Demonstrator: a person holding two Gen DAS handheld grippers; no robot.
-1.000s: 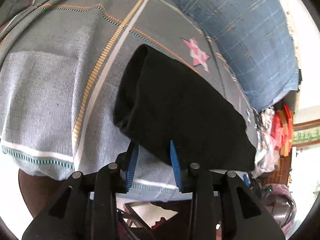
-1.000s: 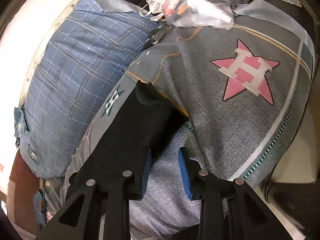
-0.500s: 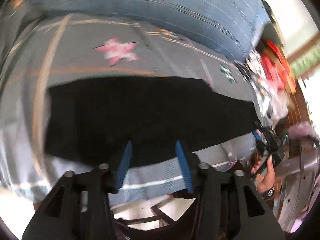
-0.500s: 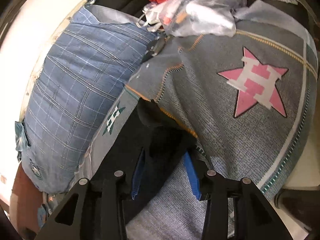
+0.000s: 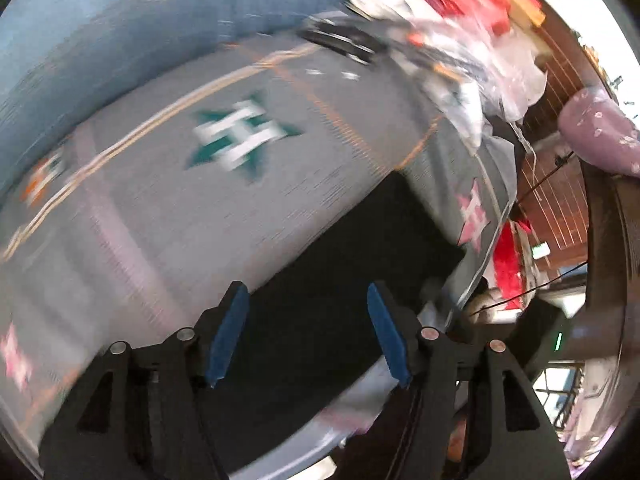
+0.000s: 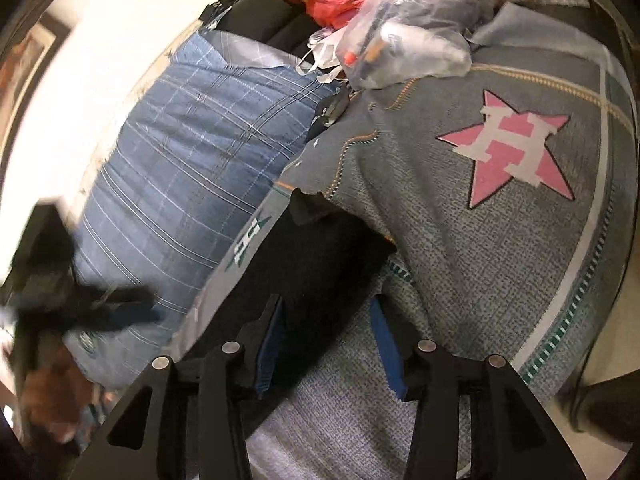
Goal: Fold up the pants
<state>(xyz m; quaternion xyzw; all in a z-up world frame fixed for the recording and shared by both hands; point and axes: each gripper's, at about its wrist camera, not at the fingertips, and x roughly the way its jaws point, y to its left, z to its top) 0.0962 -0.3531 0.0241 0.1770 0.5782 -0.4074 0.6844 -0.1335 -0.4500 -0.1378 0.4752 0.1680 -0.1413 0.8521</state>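
Black pants lie folded on a grey blanket with star patterns. My left gripper hovers over them in a motion-blurred view. Its jaws are opening wide and the blue pads touch no cloth. In the right wrist view the pants run as a long dark strip between the fingers of my right gripper. Its jaws are opening too, and the right pad stands off the fabric. The left gripper shows there as a dark blur at the left, with a hand below it.
A blue plaid pillow lies along the wall behind the blanket. Plastic bags and red items are heaped at the blanket's far end. A pink star patch lies right of the pants. The blanket's edge drops away at the right.
My left gripper has swung fast along the pants and rolled, its jaws widening off the cloth edge they pinched. My right gripper stayed in place and its jaws widened a little.
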